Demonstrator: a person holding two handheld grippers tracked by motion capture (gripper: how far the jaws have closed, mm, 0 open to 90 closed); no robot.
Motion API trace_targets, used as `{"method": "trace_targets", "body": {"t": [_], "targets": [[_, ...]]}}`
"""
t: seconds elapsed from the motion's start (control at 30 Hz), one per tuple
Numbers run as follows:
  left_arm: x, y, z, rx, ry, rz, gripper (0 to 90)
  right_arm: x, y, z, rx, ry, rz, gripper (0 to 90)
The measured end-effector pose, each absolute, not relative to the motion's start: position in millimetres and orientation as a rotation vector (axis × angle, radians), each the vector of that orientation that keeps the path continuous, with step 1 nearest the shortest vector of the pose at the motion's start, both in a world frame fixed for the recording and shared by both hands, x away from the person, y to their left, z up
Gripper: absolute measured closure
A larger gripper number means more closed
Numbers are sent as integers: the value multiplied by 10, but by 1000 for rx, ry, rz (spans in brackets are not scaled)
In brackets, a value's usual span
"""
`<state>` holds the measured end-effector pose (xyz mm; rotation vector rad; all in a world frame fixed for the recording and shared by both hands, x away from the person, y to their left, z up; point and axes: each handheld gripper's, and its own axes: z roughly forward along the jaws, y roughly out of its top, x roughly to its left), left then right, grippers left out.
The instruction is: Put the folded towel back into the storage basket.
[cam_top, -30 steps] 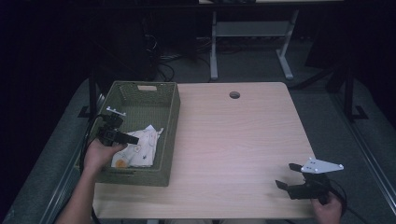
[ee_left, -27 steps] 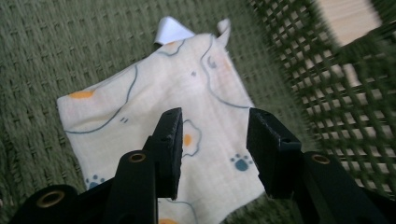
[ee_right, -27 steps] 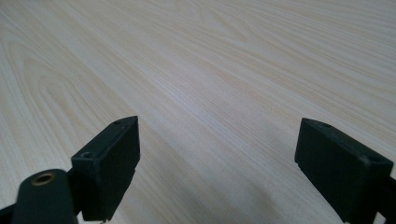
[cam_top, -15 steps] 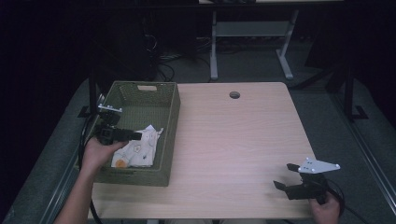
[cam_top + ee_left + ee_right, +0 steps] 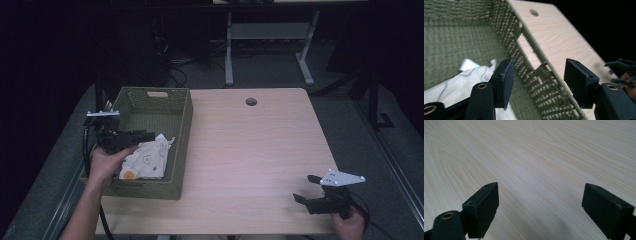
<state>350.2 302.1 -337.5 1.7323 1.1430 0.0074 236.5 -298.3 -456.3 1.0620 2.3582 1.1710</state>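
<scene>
High view: a green woven basket [image 5: 181,150] sits at about 9 o'clock on the light wooden desk [image 5: 250,150]. A white patterned cloth [image 5: 145,157] lies inside it, in the near half, rumpled against the right wall. The left tongs [image 5: 148,135] hover over the basket just above the cloth's far edge; their jaw gap is too small to judge here. The right tongs [image 5: 303,188] rest low at about 5 o'clock, near the desk's front edge, jaws spread and holding nothing. A round cable hole [image 5: 251,101] sits at 12 o'clock.

Left gripper view: the jaws stand apart and released, straddling the basket's wall, with the cloth below the inner jaw and untouched by it. The cloth is cut off at the bottom edge, so its full extent is unclear.

Right gripper view: wide-open jaws over bare wood grain.

Judging by this, the cloth is already in the basket and let go, so the placing looks done; only withdrawing the left hand seems left. Whether anything lies under the cloth cannot be made out.
</scene>
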Motion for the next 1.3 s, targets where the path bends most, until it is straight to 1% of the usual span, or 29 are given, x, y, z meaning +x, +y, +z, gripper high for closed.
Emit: {"method": "trace_targets", "body": {"t": [0.1,0.2,0.47,0.97,1.3], "targets": [[3490,3037,-3378,1689,1127,-18,407,2365,-2984,-4563,1062,2359,1172,135],[3475,3030,-3390,1691,1105,-39,398,2364,-2987,-4559,1061,2358,1171,135],[3412,2963,-3360,1704,1072,-44,385,2358,-2986,-4551,1059,2353,1173,135],[3311,2642,-3257,1767,977,-27,357,2347,-2995,-4534,1057,2346,1180,135],[3297,2378,-3230,1804,917,-49,352,2348,-3005,-4528,1048,2344,1186,135]]}}
